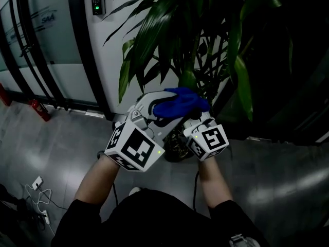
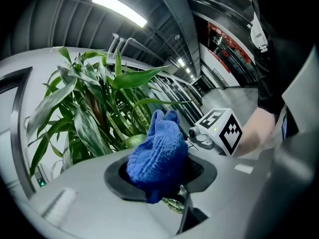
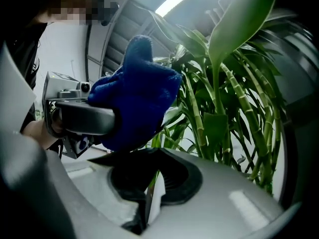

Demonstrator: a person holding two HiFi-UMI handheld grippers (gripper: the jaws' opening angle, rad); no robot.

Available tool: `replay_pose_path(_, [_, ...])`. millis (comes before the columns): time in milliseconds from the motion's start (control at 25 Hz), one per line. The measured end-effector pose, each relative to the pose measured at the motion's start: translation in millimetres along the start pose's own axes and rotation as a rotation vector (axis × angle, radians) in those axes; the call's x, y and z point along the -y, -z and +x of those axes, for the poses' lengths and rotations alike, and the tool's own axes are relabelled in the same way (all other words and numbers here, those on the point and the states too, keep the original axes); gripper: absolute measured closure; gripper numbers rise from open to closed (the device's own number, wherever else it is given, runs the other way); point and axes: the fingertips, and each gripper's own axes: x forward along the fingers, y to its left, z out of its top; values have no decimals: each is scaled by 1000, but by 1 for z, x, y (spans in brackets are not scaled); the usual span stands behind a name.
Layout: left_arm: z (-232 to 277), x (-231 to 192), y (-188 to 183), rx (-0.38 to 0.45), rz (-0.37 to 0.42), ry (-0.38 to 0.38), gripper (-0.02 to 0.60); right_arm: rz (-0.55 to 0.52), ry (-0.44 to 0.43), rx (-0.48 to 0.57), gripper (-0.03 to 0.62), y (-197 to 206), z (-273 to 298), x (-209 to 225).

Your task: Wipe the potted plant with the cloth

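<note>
The potted plant (image 1: 169, 30) has long green leaves and bamboo-like stems (image 3: 227, 108); it stands right in front of me. My left gripper (image 1: 165, 111) is shut on a bunched blue cloth (image 1: 181, 102), which bulges out of its jaws (image 2: 158, 156) and lies against the lower leaves. My right gripper (image 1: 198, 119) sits close beside it on the right. Its jaws are closed on a thin pale-green leaf (image 3: 158, 176) that rises between them. The cloth (image 3: 134, 101) and a dark left finger (image 3: 82, 118) fill the left of the right gripper view.
The plant's dark pot (image 1: 176, 149) stands on grey floor below the grippers. A white wall with a keypad (image 1: 97, 1) and glass doors lie to the left. A red fire extinguisher (image 1: 40, 109) and a cable with a plug (image 1: 38, 188) are on the floor.
</note>
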Motion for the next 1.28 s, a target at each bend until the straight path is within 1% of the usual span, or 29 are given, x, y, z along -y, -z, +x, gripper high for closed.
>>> replay_pose_path(200, [0,11,14,-7,-35,28,425,26,24,-25,591,14,-7,3])
replay_pose_path(360, [0,16,21,10,-83,41,426,77,26,32,591,13,-14,8])
replay_pose_path(440, [0,19,26,16,-107,52,426,104,36,38,591,17,-17,10])
replay_pose_path(680, [0,34,48,-24,-114,78,426,111,63,-4,591,34,-19,13])
replay_pose_path(960, [-6,36,65,-30,-171,91,426,140,63,-17,591,44,-17,9])
replay_pose_path(1040, [-9,37,70,-26,-204,93,426,142,64,-20,591,47,-18,8])
replay_pose_path(1120, [-12,40,76,-15,-255,90,426,146,67,-25,591,51,-22,8])
replay_pose_path(1160, [-13,41,78,2,-282,84,426,144,69,-28,591,53,-24,9])
replay_pose_path(1280, [-20,43,84,96,-377,51,426,120,72,-35,591,53,-33,18])
